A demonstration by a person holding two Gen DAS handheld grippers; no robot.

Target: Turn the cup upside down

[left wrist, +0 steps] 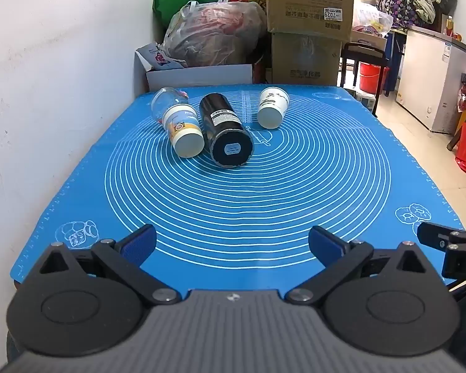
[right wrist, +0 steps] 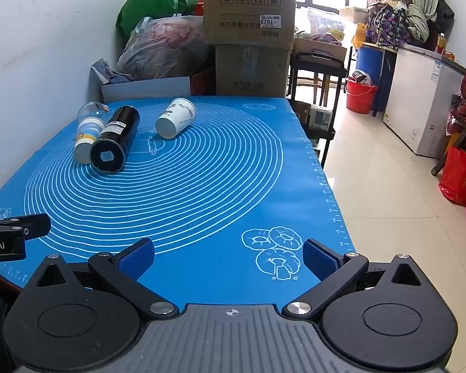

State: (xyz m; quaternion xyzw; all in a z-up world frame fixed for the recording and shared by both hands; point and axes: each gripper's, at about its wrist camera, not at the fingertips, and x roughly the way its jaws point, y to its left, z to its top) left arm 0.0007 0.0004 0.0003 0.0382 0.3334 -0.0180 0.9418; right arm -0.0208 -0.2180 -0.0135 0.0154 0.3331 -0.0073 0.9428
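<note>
Approach is judged not yet begun — the left gripper (left wrist: 232,244) and right gripper (right wrist: 228,256) are held wide open, empty, near the mat's (left wrist: 264,192) front edge. The paper cup (left wrist: 272,108) is seen lying on its side at the far end, well apart — a reach there is called for.

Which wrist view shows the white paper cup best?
The right wrist view: the paper cup lies on its side apart from the black can, its printed side and base both visible. The left wrist view shows the cup more end-on, mostly base.

blue mat (left wrist: 233,205), cardboard boxes (left wrist: 307,25), red bucket (right wrist: 360,94)
</note>
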